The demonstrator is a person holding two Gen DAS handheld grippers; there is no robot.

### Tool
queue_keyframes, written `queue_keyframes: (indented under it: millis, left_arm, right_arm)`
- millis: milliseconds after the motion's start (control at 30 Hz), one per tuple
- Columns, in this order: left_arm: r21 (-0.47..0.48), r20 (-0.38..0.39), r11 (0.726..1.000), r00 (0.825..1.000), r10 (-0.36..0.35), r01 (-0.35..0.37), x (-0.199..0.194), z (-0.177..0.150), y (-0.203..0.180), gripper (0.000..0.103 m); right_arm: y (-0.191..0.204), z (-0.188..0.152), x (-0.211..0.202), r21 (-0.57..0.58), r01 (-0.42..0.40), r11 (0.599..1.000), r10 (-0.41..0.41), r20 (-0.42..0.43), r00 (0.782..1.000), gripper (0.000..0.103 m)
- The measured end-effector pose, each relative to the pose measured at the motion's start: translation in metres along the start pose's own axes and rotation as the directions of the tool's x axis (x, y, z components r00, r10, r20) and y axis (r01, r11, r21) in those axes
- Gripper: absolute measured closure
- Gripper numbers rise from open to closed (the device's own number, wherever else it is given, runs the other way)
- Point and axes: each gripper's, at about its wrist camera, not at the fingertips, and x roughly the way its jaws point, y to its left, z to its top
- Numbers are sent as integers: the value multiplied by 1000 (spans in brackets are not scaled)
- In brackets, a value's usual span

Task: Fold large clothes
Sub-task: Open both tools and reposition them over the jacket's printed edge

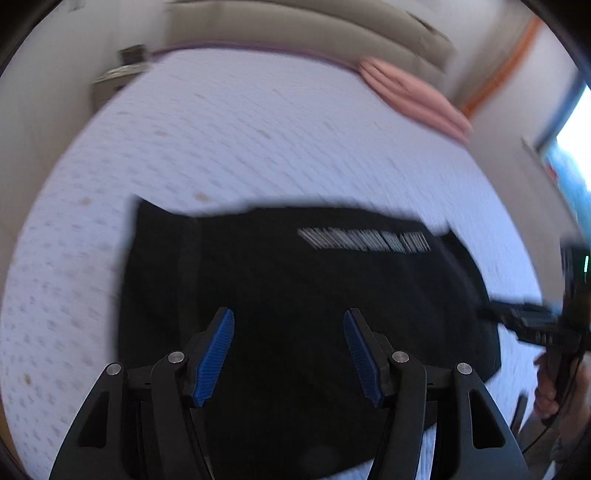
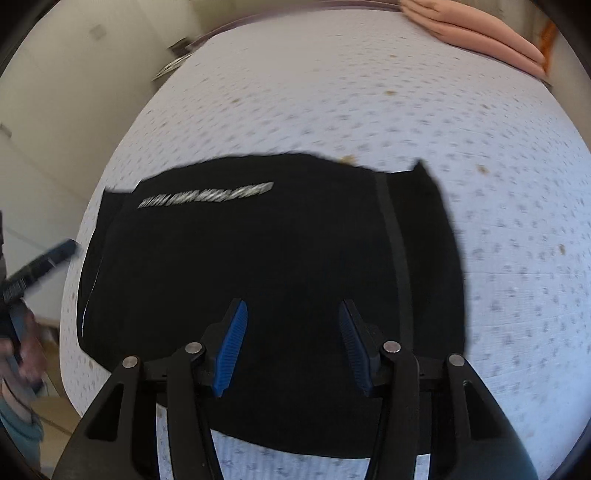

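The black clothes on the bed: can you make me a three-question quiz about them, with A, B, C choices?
1. Where do the black clothes lie?
A. on the white bed
B. on a chair
C. on the floor

2. What colour are the folded things at the bed's far end?
A. green
B. pink
C. yellow

3. How is the right tool?
A. shut on the clothes
C. holding a sock
B. open, nothing held

Answers: 1 A, dotted white sheet shows all round them. 2 B, pink folds show there. 3 B, its blue pads stand apart above the cloth.

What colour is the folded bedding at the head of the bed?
Pale pink folded bedding, clearest in the right wrist view.
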Motion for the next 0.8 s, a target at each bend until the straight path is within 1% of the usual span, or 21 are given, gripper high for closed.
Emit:
queue_keyframes:
  millis: [33, 67, 100, 133, 167, 233, 300, 333, 467, 500, 533, 567, 633, 667, 700, 767, 800]
  left_arm:
    - [29, -15, 1000, 1000, 11, -11, 8, -9, -10, 39]
    - [67, -34, 997, 999, 41, -39, 18, -17, -23, 39]
    - [105, -48, 990, 994, 95, -89, 32, -28, -33, 40]
    - [115, -46, 986, 991, 124, -118, 40, -34, -38, 40]
    - [114, -51, 985, 990, 134, -128, 47, -38, -37, 39]
    - [69, -87, 992, 990, 110, -104, 59, -42, -28, 36]
    - [18, -115, 997, 991, 72, -70, 69, -43, -17, 34]
    - [22, -115, 997, 991, 73, -71, 72, -44, -17, 34]
    - [24, -109, 996, 990, 85, -83, 70, -47, -19, 33]
    - [14, -105, 997, 991, 78, -77, 64, -46, -18, 33]
    - [6, -101, 998, 992, 69, -69, 58, -45, -22, 33]
    - [-6, -84, 999, 995, 49, -50, 47, -42, -21, 33]
    - [-24, -26, 1000, 1000, 16, -17, 27, -32, -19, 33]
    - [-38, 3, 999, 1000, 19, -19, 18, -27, -17, 33]
    - [-51, 18, 998, 1000, 24, -23, 15, -21, -15, 33]
    - [-87, 16, 996, 1000, 18, -17, 20, -13, -8, 33]
    - [-105, -2, 994, 999, 39, -39, 28, -11, -4, 33]
  right_arm:
    - [7, -4, 7, -13, 19, 1000, -19, -8, 1000, 49]
    - [10, -5, 12, -15, 30, 999, -30, -15, 999, 49]
    - [13, -9, 20, -15, 40, 999, -40, -22, 999, 49]
    - [16, -12, 29, -26, 57, 998, -58, -25, 998, 49]
    - [17, -14, 38, -43, 80, 996, -81, -30, 996, 49]
    - [19, -20, 60, -84, 135, 987, -142, -75, 987, 49]
    - [11, -21, 78, -81, 137, 987, -145, -103, 984, 49]
    - [9, -22, 83, -71, 133, 989, -140, -101, 985, 49]
    - [8, -23, 89, -66, 146, 987, -152, -92, 984, 49]
    - [9, -22, 87, -71, 151, 986, -158, -101, 982, 49]
    - [10, -17, 83, -70, 146, 987, -153, -119, 981, 49]
    - [11, -11, 75, -62, 133, 989, -140, -118, 983, 49]
    - [16, 4, 53, -66, 101, 993, -105, -53, 993, 49]
    - [24, 16, 40, -88, 98, 991, -98, 3, 995, 49]
    - [30, 25, 33, -101, 100, 990, -97, 37, 995, 49]
    - [42, 49, 34, -109, 75, 991, -66, 86, 994, 49]
    - [45, 58, 41, -106, 75, 992, -65, 94, 994, 49]
